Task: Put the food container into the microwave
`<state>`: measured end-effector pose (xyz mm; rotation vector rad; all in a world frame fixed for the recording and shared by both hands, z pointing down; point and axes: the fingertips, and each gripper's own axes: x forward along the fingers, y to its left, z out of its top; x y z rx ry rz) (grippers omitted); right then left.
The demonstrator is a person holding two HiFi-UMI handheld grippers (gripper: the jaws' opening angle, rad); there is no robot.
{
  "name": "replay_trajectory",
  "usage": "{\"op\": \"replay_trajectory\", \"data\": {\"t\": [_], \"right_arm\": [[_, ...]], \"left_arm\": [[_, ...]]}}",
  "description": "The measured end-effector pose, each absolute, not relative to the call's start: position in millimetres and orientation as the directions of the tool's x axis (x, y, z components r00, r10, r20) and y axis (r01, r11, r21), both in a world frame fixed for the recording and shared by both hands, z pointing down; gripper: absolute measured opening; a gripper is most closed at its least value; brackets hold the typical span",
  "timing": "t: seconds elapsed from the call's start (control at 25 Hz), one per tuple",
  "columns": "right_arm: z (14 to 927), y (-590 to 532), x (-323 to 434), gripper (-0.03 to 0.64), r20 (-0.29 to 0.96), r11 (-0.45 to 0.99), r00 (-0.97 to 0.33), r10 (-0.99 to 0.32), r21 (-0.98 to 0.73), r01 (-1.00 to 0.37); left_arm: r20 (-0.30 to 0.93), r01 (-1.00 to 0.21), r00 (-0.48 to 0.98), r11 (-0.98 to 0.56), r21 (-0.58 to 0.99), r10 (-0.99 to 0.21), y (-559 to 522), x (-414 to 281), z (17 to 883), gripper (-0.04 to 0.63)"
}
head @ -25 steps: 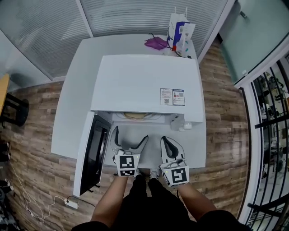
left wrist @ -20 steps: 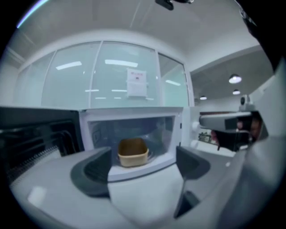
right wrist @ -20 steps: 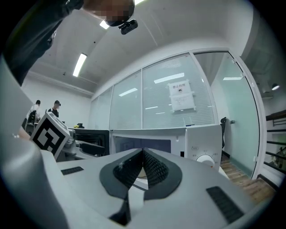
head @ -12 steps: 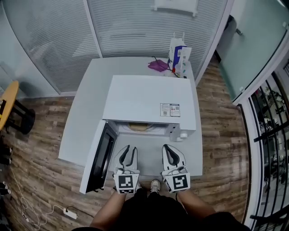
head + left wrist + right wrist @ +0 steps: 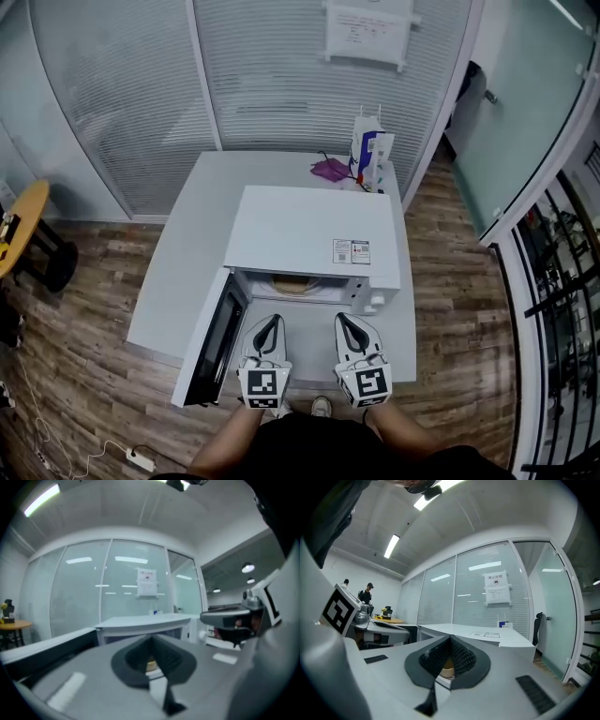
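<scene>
Now, white rectangular tabletop (image 5: 187, 244): fills the middle of the head view and carries everything below.
White box-shaped microwave (image 5: 309, 230): sits at the centre of the tabletop with its cavity facing the lower edge of the frame. The cavity holds the food container.
Dark-windowed microwave door (image 5: 217, 347): swung fully open toward the lower left.
White paper carrier bag (image 5: 371, 159): stands upright at the upper right of the tabletop; what is in it cannot be seen.
Left hand-held gripper (image 5: 270, 322): at the lower centre, just in front of the cavity. Its jaws have just been closing and are now pressed together, with nothing between them.
Right hand-held gripper (image 5: 345, 321): just beside the left one, its jaws also pressed together on nothing.
Tan round food container (image 5: 295, 284): already inside the microwave, only its front edge showing under the roof.
Handling: it looks shallow and thin-walled, so probably light, and its sides may flex under a squeeze. The rim at two opposite sides seems the safest hold, keeping it level. Whether it has a lid or holds food cannot be told.
Purple crumpled item (image 5: 330, 170): lies just left of the bag.
</scene>
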<state>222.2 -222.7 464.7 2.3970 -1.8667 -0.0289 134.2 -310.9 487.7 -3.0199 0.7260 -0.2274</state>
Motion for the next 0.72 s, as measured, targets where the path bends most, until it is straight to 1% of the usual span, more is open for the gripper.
{"op": "replay_trajectory", "data": {"t": [0.72], "right_arm": [[466.5, -225.0, 217.8, 0.006, 0.057, -0.214, 0.218, -0.974, 0.069, -0.974]], "left_arm": [[0.154, -0.47, 0.866, -0.88, -0.075, -0.476, -315.7, 133.7, 489.5, 0.006]]}}
